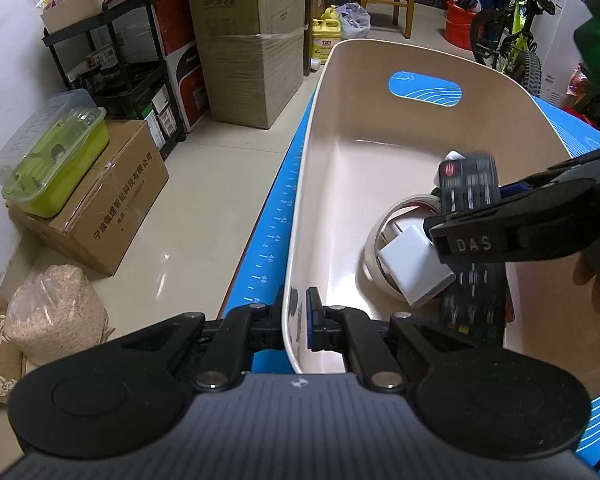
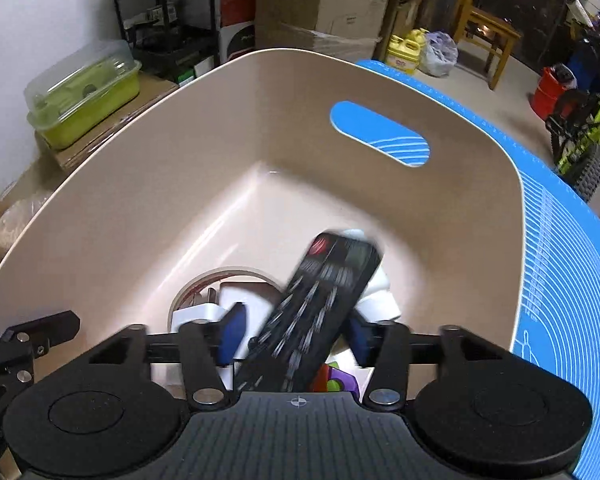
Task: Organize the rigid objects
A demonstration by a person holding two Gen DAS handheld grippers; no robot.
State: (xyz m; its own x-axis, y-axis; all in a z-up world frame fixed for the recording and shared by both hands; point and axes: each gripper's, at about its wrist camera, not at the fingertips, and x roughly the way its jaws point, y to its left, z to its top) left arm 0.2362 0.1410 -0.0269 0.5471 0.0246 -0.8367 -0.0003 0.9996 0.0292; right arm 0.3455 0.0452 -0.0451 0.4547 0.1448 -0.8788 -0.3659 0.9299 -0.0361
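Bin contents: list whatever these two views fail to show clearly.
- Remote: motion-blurred in both views, so its buttons are unreadable.
- Coloured items under the remote, right wrist view: mostly hidden by it and the right gripper; unidentifiable.
- Charger: partly covered by the right gripper's finger in the left wrist view.
- Bin near end: cut off by the left gripper, shut on its rim.

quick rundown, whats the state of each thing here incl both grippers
left gripper: shut, fingers clamped on the bin's near rim
right gripper: open, over the bin, remote between the fingers but not pressed
beige plastic bin: upright on the blue mat, partly filled
black remote control: tilted, motion-blurred, inside the bin
white plug adapter: lying in the bin, on the tape roll
tape roll: flat on the bin floor
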